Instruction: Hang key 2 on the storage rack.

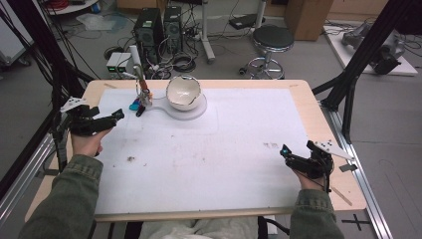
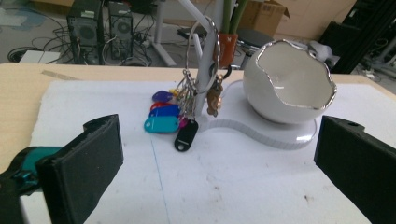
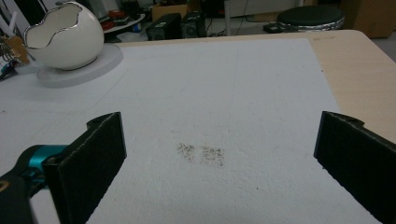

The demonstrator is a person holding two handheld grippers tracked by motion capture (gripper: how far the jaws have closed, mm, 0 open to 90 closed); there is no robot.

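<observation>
Two tools are hovering wide open and empty over the desk: the left tool (image 1: 115,115) is pointing at the bunch of keys (image 2: 180,112), the right tool (image 1: 287,153) is idling near the desk's right edge, well apart from everything. The keys are hanging by their ring from a thin white post (image 2: 203,77) on the white stand (image 2: 261,133), their coloured tags (image 2: 162,122) trailing onto the mat just beside the egg-shaped bowl (image 2: 288,84).

Judging from this, the main risk is lying in the pull: if the left tool is closing on a tag and dragging sideways rather than lifting the ring up along the post, the ring is likely catching and the light-looking stand is tipping or sliding, taking the bowl (ceramic by its look, and jagged at the rim) with it. A grip on one slippery tag alone could also be slipping off.

Underfoot, a white foam-like mat (image 1: 209,149) is covering most of the wooden desk (image 1: 326,134), and it is carrying a few brown smudges (image 3: 201,154). Beyond the far edge, computer towers (image 1: 158,30), loose cables (image 1: 181,62), a black stool (image 1: 271,42) and cardboard boxes (image 1: 306,17) are crowding the grey floor.
</observation>
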